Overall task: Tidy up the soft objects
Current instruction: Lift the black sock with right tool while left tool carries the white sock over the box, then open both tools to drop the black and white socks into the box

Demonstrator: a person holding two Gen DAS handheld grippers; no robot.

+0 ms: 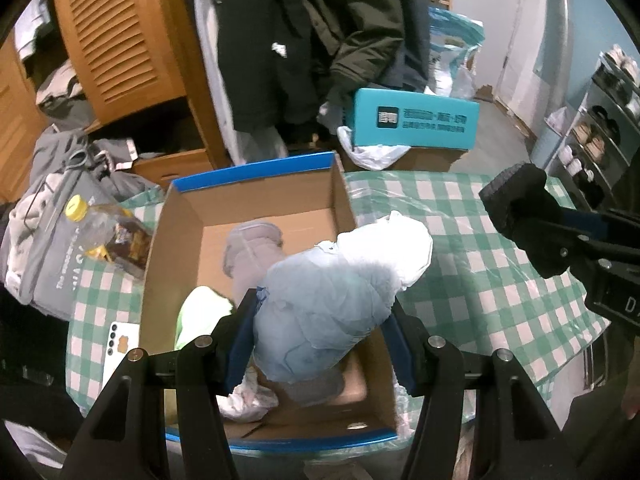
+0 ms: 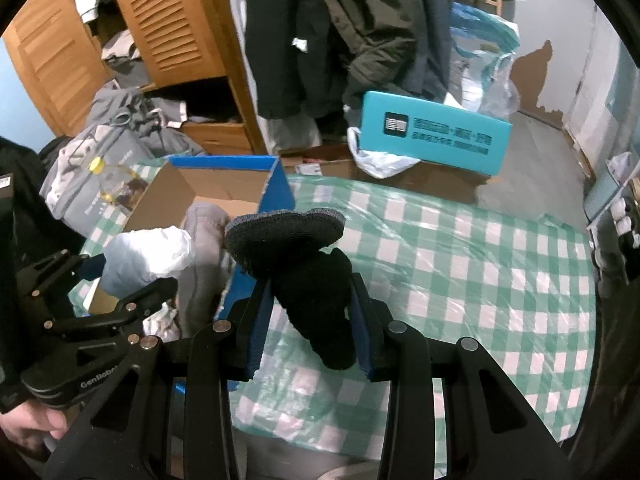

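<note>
Grippers first: left gripper (image 1: 320,328) clamped on a pale blue-and-white soft bundle (image 1: 344,284), held above the open cardboard box (image 1: 256,192); right gripper (image 2: 310,308) clenched around a dark knitted sock (image 2: 296,248), poised over the checked tablecloth (image 2: 460,264) just beside the box's blue-edged right wall.

Inside the box already: a grey plush piece (image 1: 252,248), a light green item (image 1: 200,308) and a small white cloth (image 1: 248,400) near the front wall. Judged from that, well along but not finished — both held pieces not yet dropped in, and no other loose soft thing visible on the cloth.

Around the box: a clear bottle with a yellow cap (image 1: 104,232) and a white phone (image 1: 116,344) on its left side, a grey bag (image 1: 44,240) beyond those, a teal carton (image 1: 416,120) behind the table, dark coats hanging near a wooden louvred cupboard (image 1: 120,32).

In the way — little: only the box's right wall between the sock and the interior, and the bundle occupying the space above the box.
</note>
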